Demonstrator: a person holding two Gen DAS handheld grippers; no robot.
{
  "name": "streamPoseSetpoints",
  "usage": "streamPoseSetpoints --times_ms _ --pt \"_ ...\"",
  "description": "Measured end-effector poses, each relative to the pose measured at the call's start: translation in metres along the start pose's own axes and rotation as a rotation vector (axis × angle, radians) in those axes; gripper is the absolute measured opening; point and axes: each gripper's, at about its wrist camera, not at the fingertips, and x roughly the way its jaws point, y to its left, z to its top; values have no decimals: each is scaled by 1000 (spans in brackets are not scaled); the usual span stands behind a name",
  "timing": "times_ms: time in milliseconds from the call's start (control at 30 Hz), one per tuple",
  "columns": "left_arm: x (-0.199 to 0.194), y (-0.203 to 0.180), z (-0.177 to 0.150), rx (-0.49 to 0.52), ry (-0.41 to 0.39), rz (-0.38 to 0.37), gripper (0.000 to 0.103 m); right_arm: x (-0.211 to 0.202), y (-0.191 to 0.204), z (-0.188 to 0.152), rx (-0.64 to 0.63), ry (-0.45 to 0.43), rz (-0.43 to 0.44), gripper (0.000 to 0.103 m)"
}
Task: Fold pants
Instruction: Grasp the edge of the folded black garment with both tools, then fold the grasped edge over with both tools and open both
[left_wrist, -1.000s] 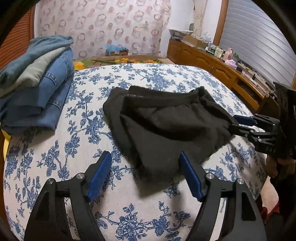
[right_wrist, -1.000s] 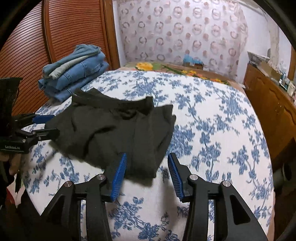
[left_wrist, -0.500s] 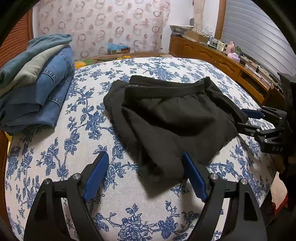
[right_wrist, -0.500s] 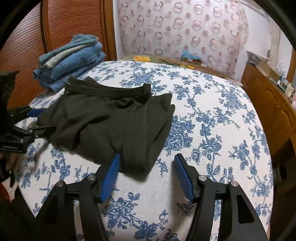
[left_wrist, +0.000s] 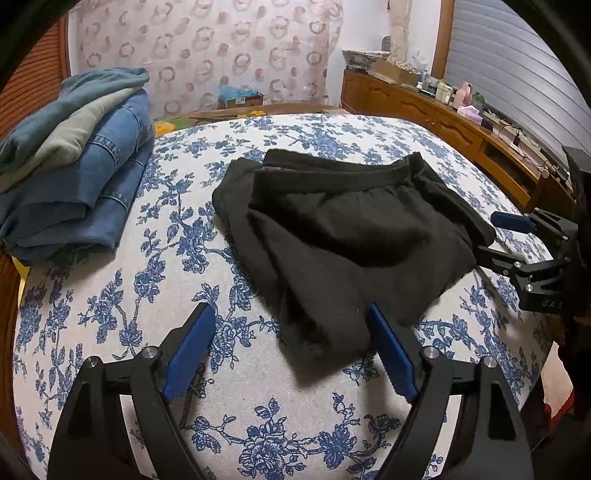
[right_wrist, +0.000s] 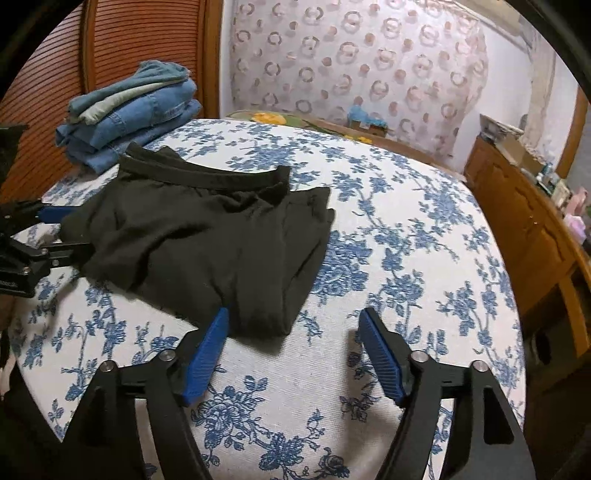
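We have drawn both grippers back; the left gripper (left_wrist: 291, 350) and right gripper (right_wrist: 293, 350) gape empty, and the black pants (left_wrist: 347, 236) lie folded on the bed (left_wrist: 110, 295); probably done.

Dim warm light, soft shadows, fisheye-warped edges

Home bedroom: floral bedspread (left_wrist: 295, 406), wooden dresser (right_wrist: 524, 229), patterned curtain (left_wrist: 221, 51).

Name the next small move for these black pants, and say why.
Probably ease both open grippers, left and right, forward onto the near corners of the black pants: neither holds cloth yet, and the bundle lies rumpled and only partly folded.
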Motion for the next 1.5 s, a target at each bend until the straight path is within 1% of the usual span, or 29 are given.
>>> streamPoseSetpoints --times_ms 67,133,167,200,267,300,367,433,500,533,600,633,700,733,767,800,867,900,1000,1133,1300,1500 --pt "-3 0 0 2 -15 -14 77 -1 2 -1 3 1 -19 81" --pt "-4 0 -1 -3 -17 -40 63 -4 3 -2 -1 -2 -28 82" --pt "-5 -1 -2 -8 -21 -59 58 -6 4 -4 -10 -4 -16 82" --pt "-6 -2 -3 -10 -25 -72 50 -8 5 -5 -20 -10 2 82" --pt "-8 -4 -4 -12 -30 -87 42 -10 3 -7 -11 -3 -6 82" --pt "-9 -5 -4 -12 -30 -95 36 -11 2 -7 -4 2 -13 82" --pt "-10 -8 -4 -9 -31 -95 32 -16 -1 -9 14 -6 13 81" --pt "-11 -8 -3 -5 -34 -92 28 -21 -4 -9 33 -21 53 75" --pt "-13 -8 -3 -8 -39 -93 25 -24 -5 -9 42 -20 72 62" --pt "-13 -7 -3 -12 -39 -94 25 -24 -6 -9 43 -17 83 58" --pt "-13 -5 -2 -19 -39 -95 25 -23 -6 -8 49 -11 107 47" --pt "-12 -5 -3 -20 -38 -95 25 -21 -7 -7 51 -8 114 45" --pt "-10 -5 -3 -22 -36 -94 25 -16 -7 -6 50 2 116 35" --pt "-10 -4 -3 -23 -36 -95 25 -14 -8 -6 52 7 121 32" --pt "-10 -3 -3 -23 -38 -96 25 -13 -9 -6 56 10 131 25" --pt "-11 -3 -3 -23 -42 -97 23 -12 -9 -6 59 4 139 17" --pt "-13 -3 -3 -24 -56 -99 18 -11 -12 -5 65 -1 159 8" --pt "-16 -2 -3 -29 -73 -99 16 -13 -14 -5 70 -10 154 5" --pt "-27 4 0 -59 -116 -95 14 -20 -21 -6 94 -46 153 3" --pt "-37 11 0 -84 -138 -99 13 -35 -27 -9 107 -89 162 3" --pt "-44 12 -7 -89 -131 -113 13 -43 -25 -21 106 -80 176 3" --pt "-61 2 -14 -69 -128 -125 13 -61 -27 -32 116 -68 202 3"
